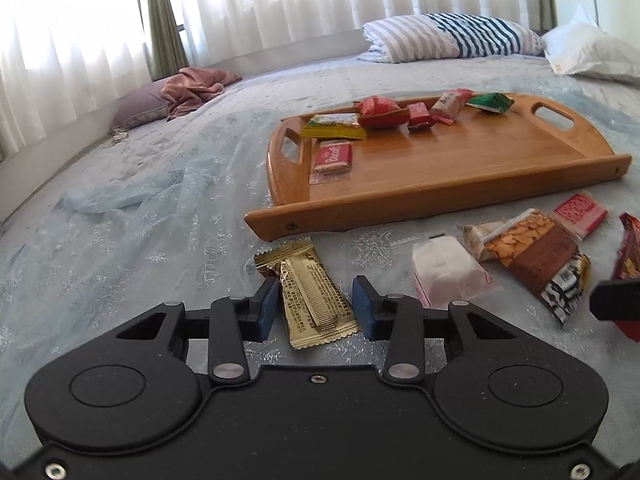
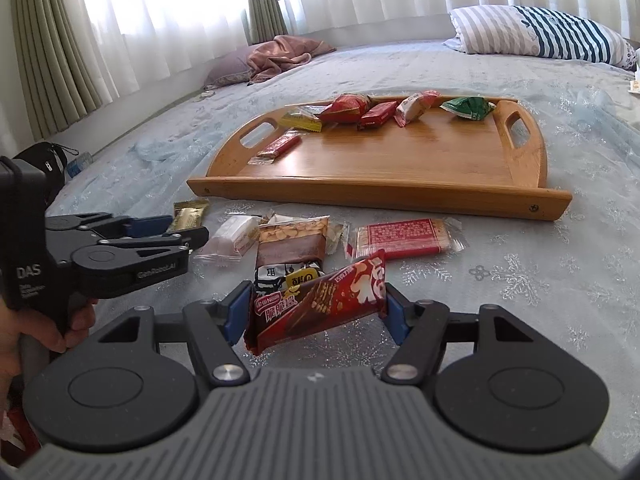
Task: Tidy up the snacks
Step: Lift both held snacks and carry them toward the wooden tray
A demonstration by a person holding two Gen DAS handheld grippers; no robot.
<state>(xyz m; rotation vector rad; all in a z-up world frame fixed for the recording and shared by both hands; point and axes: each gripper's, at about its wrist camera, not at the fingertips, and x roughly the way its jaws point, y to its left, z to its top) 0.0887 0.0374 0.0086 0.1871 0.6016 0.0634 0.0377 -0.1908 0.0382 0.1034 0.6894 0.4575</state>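
A gold foil snack packet (image 1: pixel 312 296) lies flat on the bedspread between the blue pads of my left gripper (image 1: pixel 315 296), which stands open around it. In the right wrist view the left gripper (image 2: pixel 182 229) sits low at the left, over the gold packet (image 2: pixel 190 214). My right gripper (image 2: pixel 316 312) is shut on a red wafer packet (image 2: pixel 320 300), held tilted above the bed. A wooden tray (image 1: pixel 400 208) (image 2: pixel 360 192) lies just beyond, with several snacks along its far side.
Loose on the bed before the tray lie a white packet (image 2: pixel 236 236), a brown peanut packet (image 2: pixel 292 244) and a flat red packet (image 2: pixel 404 236). Striped pillows (image 1: pixel 448 36) and a pink cloth (image 1: pixel 196 88) lie far back. A hand (image 2: pixel 12 344) holds the left gripper.
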